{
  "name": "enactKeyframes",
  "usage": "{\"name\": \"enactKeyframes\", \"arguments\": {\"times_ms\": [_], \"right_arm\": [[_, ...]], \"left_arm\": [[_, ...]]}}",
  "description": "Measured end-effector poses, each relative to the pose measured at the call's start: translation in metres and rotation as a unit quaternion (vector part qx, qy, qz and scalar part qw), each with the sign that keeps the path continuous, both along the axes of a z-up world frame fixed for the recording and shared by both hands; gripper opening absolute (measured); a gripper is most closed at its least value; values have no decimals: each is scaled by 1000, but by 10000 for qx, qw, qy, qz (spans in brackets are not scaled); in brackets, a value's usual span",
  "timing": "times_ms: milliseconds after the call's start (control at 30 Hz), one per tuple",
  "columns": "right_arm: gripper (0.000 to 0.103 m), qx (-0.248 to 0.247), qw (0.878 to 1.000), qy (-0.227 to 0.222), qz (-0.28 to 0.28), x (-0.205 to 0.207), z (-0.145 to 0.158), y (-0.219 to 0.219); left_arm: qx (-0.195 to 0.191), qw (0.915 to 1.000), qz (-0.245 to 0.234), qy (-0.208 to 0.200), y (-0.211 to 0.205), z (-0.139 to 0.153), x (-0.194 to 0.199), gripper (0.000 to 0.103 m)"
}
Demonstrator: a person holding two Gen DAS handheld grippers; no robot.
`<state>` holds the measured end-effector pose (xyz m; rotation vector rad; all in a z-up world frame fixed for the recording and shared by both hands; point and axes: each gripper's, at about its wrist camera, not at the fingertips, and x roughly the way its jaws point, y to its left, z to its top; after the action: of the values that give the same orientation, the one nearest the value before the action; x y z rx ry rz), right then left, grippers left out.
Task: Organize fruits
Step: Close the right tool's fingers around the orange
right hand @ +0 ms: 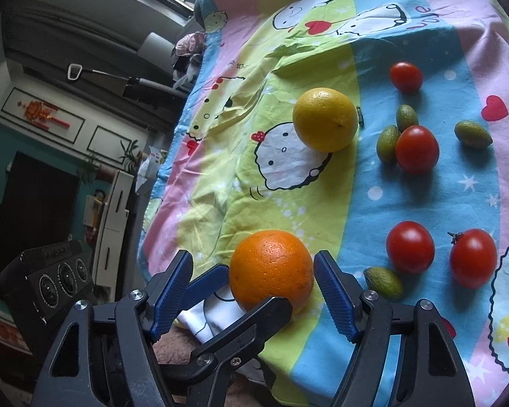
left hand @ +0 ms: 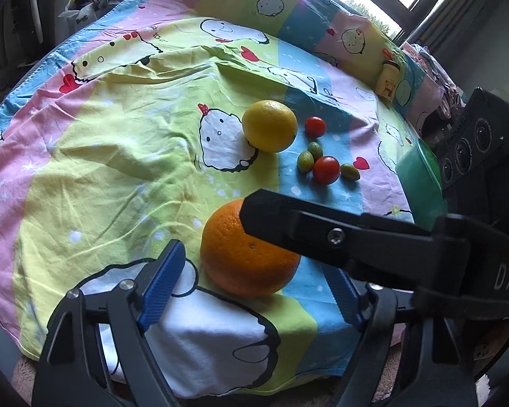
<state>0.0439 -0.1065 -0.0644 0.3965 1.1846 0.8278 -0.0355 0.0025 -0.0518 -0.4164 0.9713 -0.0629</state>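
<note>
1. Blue-padded fingers of the left gripper point(left hand: 254, 291) are spread on either side of the orange point(left hand: 249, 251); no pad is seen pressing it.
2. Jaws of the right gripper point(right hand: 254, 291) are likewise spread, with the orange between them and gaps visible.
3. Farther up the patterned sheet point(left hand: 118, 176) a yellow citrus point(left hand: 269, 130), red tomatoes point(right hand: 416, 148) and small green fruits point(right hand: 387, 143) are scattered.

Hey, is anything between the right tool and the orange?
Yes, the left tool. One of its fingers lies between a finger of the right tool and the orange; the other crosses the orange's near side. Both tools are open.
</note>
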Motion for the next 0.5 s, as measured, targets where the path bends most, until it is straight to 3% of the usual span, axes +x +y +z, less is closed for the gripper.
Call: {"name": "enactKeyframes", "arguments": {"times_ms": [267,367,500], "right_arm": [[76,-189,9998,-29,105,-1,-1,7],[76,-225,9997,-40,121,-1,-2,7],[76,-319,9994,-26,143,-1,-4,9]], "left_arm": [[20,10000,-50,-5,-1,-2,2,74],[-181,9995,-54,262,0,-12,7,69],[-151,9996,11,249,1,-11,8,66]]}}
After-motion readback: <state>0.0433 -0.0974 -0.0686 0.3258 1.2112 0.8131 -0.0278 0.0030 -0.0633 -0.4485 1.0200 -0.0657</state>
